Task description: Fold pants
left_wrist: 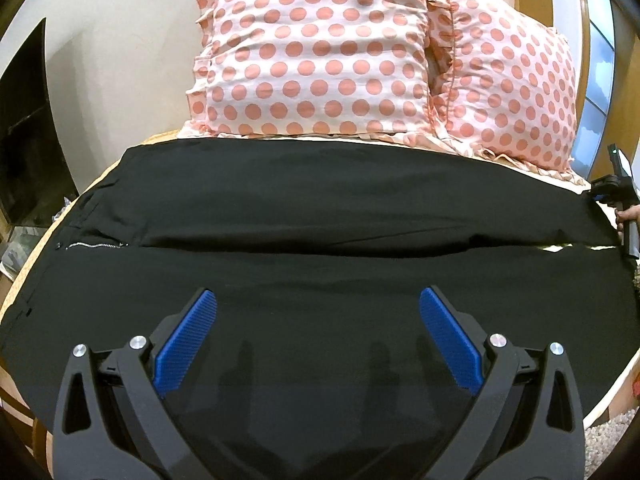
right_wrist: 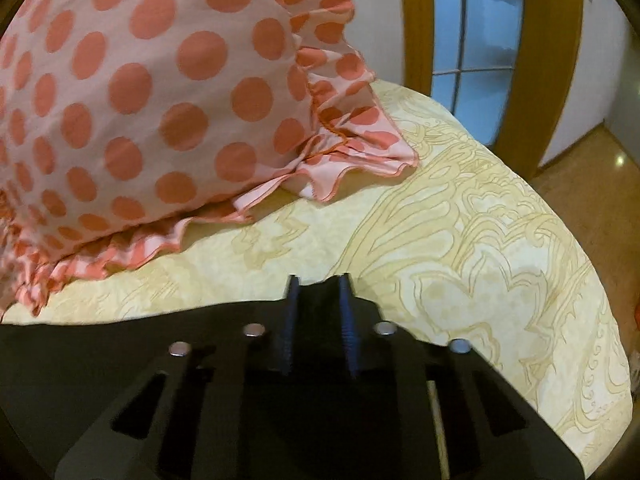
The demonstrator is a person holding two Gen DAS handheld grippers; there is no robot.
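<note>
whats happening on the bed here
A person is folding black pants laid flat across a bed with a yellow patterned bedspread, in front of two polka-dot pillows. The right gripper has closed on the far corner of a pant leg hem. The left gripper hovers open above the near leg, holding nothing.

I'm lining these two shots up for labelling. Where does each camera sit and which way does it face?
Left wrist: on the left tool, open above the black pants, facing two dotted pillows; the right tool and a hand show at the right edge.
Right wrist: on the right tool, pinching dark cloth, facing the yellow bedspread and a door.
Shared: the pants, the right-hand pillow, the right tool.
</note>
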